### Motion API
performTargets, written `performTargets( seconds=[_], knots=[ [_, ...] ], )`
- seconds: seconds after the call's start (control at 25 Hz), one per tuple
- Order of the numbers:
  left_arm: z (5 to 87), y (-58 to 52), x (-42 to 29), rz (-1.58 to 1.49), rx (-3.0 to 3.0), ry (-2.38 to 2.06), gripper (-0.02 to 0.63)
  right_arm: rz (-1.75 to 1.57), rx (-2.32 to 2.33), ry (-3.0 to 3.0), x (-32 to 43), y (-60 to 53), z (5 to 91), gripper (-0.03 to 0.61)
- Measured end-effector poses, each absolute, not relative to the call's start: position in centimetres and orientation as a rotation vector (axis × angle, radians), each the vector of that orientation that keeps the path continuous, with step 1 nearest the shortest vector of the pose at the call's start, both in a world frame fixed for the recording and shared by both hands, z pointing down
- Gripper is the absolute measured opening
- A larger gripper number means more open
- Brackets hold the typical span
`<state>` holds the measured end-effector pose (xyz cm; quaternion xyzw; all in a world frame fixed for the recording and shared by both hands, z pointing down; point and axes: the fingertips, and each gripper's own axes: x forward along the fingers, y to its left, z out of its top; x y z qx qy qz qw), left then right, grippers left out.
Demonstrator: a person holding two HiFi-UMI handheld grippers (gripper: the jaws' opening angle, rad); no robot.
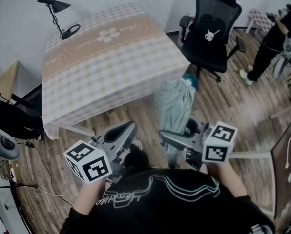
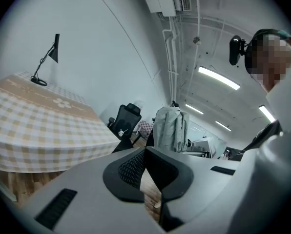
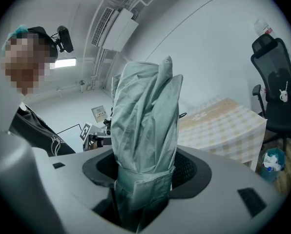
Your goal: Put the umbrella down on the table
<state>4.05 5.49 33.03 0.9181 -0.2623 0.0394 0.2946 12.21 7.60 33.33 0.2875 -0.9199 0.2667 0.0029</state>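
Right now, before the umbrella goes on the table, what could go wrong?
Only the right gripper holds the folded umbrella, by its soft fabric, so it might slip. The table wears a draped checked cloth that a sliding umbrella could rumple. A desk lamp stands at the table's far corner; a wide swing might knock it.

Black mesh office chair [image 1: 211, 28] on wood-plank floor [image 1: 243, 106]. Black desk lamp [image 1: 54, 4] upright. Dark-clothed person [image 1: 277, 38] far right.

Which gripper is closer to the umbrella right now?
Right. The right gripper is closed around the folded umbrella, gripping it near its strap. The left gripper sits apart from it on the left, jaws together with nothing between them.
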Motion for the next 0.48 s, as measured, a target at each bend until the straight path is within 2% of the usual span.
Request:
performTargets(
  seconds=[0.48],
  knots=[
    [32.4,-1.9,5.0,0.113,2.429,-0.646,-0.003,0.866,0.969,-2.838,13.0,0.4,32.3,0.284]
  ],
)
